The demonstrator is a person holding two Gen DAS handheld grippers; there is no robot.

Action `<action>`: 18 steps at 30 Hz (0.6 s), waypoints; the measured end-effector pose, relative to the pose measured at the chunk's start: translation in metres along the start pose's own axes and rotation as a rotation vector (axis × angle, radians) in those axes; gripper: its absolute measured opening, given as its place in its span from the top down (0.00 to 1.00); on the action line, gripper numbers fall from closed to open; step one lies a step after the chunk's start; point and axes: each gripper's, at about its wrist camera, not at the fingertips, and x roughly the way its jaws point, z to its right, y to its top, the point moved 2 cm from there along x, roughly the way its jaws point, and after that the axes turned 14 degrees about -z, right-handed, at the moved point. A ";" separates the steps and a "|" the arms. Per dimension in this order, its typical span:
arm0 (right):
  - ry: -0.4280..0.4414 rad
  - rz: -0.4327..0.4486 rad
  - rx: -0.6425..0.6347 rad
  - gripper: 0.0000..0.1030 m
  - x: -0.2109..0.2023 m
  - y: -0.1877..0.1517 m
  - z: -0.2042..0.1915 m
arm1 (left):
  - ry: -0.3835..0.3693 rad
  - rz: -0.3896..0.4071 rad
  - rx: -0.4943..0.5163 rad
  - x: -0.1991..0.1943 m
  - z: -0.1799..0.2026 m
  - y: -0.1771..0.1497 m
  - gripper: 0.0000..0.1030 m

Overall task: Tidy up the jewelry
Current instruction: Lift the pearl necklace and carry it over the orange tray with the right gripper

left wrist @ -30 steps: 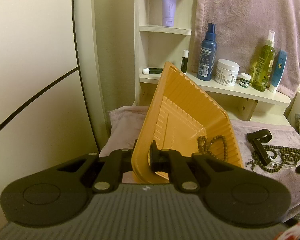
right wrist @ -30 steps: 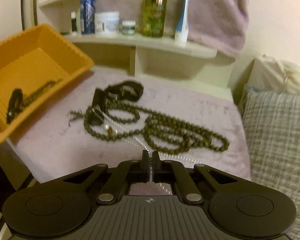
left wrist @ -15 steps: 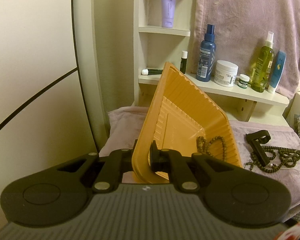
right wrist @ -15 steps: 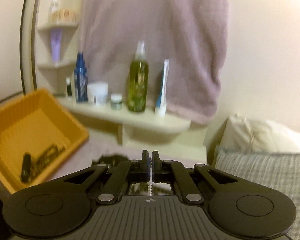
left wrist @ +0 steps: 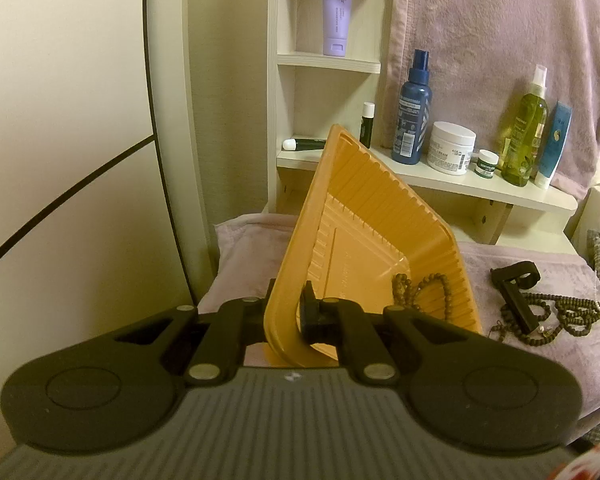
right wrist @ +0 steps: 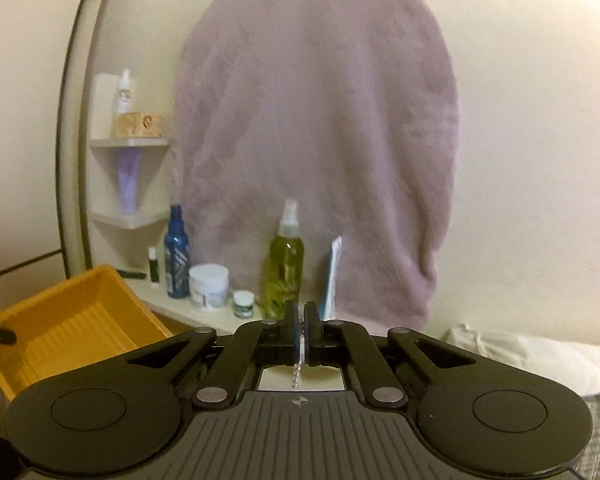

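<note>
The left hand-held gripper (left wrist: pixel 290 312) was clenched on the near rim of the orange tray (left wrist: pixel 364 216), one finger outside the wall and the other inside it. The tray stood tilted, its left side raised and its right side low against the mauve cloth (left wrist: pixel 244 240) that covered the surface. A dark bead bracelet (left wrist: pixel 420 290) lay in the tray's low corner. Just right of the tray, on the cloth, a long bead necklace (left wrist: pixel 560 314) lay in loose coils, with a black clip (left wrist: pixel 516 292) resting across its left end.

The right hand-held gripper (right wrist: pixel 300 328) was clenched on a thin pale chain (right wrist: pixel 296 376), which hung down between its fingers; how far the chain reached could not be told. This gripper was held up, facing the wall, with the tray (right wrist: pixel 72 320) low at its left.

Behind the surface ran a shelf (left wrist: pixel 480 188) with a blue spray bottle (left wrist: pixel 412 112), a white jar (left wrist: pixel 452 148), a small jar (left wrist: pixel 487 164), a green spray bottle (left wrist: pixel 526 128) and a blue tube (left wrist: pixel 554 140). Left of these stood a small stick (left wrist: pixel 367 120), with another tube (left wrist: pixel 304 144) lying flat. A lilac tube (left wrist: pixel 336 20) stood on a higher shelf. A mauve towel (right wrist: pixel 320 140) hung on the wall above.
</note>
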 end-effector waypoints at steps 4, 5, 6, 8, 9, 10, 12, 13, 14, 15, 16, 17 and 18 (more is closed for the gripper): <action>0.038 0.010 -0.015 0.98 -0.001 0.008 -0.010 | -0.001 0.001 0.002 0.000 0.000 0.000 0.93; 0.052 0.011 -0.020 0.98 0.000 0.011 -0.014 | -0.001 0.001 0.003 0.000 0.000 0.000 0.93; 0.071 0.011 -0.025 0.98 0.001 0.013 -0.019 | -0.001 0.001 0.003 -0.001 0.001 0.001 0.93; 0.112 0.014 -0.029 0.98 0.002 0.017 -0.028 | -0.001 0.001 0.004 -0.001 0.001 0.001 0.93; 0.134 0.016 -0.032 0.98 0.003 0.019 -0.034 | -0.001 0.001 0.003 -0.001 0.001 0.001 0.93; 0.161 0.017 -0.036 0.98 0.004 0.021 -0.041 | -0.001 0.001 0.003 -0.001 0.000 0.000 0.93; 0.218 0.018 -0.045 0.98 0.006 0.024 -0.056 | -0.002 0.001 0.003 -0.001 0.000 0.000 0.93; 0.252 0.019 -0.052 0.98 0.007 0.027 -0.065 | -0.003 0.001 0.003 -0.001 0.001 0.000 0.93; 0.282 0.019 -0.057 0.98 0.007 0.029 -0.072 | -0.002 0.002 0.003 0.000 0.001 0.000 0.93; 0.315 0.019 -0.058 0.98 0.008 0.031 -0.080 | -0.002 0.002 0.003 0.000 0.001 0.000 0.93; 0.347 0.017 -0.057 0.98 0.010 0.033 -0.087 | -0.003 0.002 0.003 0.000 0.001 0.000 0.93; 0.384 0.014 -0.055 0.98 0.010 0.036 -0.095 | -0.003 0.002 0.003 0.000 0.001 0.001 0.93; 0.415 0.015 -0.054 0.98 0.011 0.038 -0.101 | -0.004 0.002 0.002 0.000 0.001 0.000 0.93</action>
